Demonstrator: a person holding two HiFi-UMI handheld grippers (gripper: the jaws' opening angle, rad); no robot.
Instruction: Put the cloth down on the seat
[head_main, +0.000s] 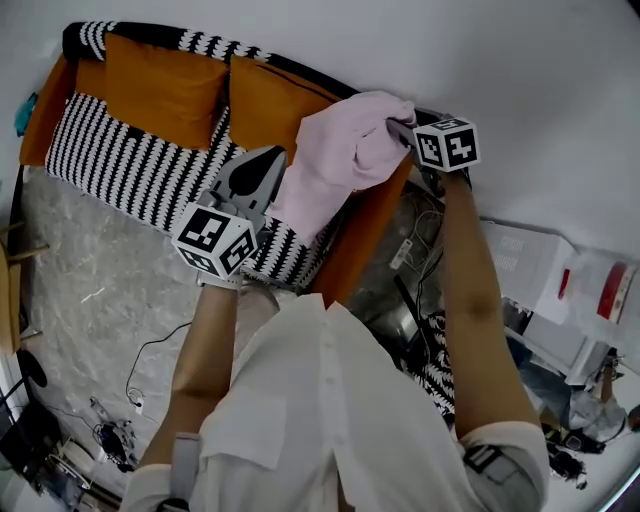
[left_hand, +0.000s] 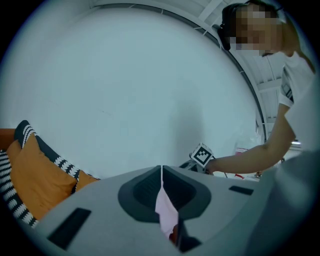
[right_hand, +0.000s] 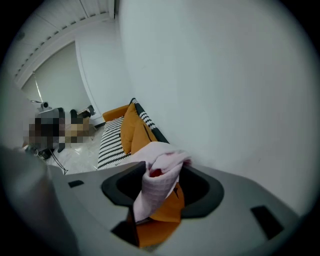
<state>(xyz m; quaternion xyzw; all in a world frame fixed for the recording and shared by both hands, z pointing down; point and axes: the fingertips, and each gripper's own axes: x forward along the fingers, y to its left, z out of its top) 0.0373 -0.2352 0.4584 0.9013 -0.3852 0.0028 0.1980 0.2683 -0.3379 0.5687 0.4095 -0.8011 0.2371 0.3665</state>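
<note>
A pale pink cloth (head_main: 335, 160) hangs over the right end of the sofa, above its black-and-white striped seat (head_main: 130, 160) and orange armrest (head_main: 365, 225). My left gripper (head_main: 272, 172) is at the cloth's lower left edge. In the left gripper view its jaws are closed together, pinching a strip of the cloth (left_hand: 166, 212). My right gripper (head_main: 402, 128) is at the cloth's upper right corner. In the right gripper view its jaws (right_hand: 162, 172) stand wide apart, and a bunched fold of cloth (right_hand: 155, 192) lies loosely between them.
Two orange cushions (head_main: 160, 85) lean on the sofa back against a white wall. Right of the armrest lie cables, boxes (head_main: 525, 260) and clutter. Grey marble floor (head_main: 90, 290) with a cable runs along the sofa's front. A person stands far off in the right gripper view.
</note>
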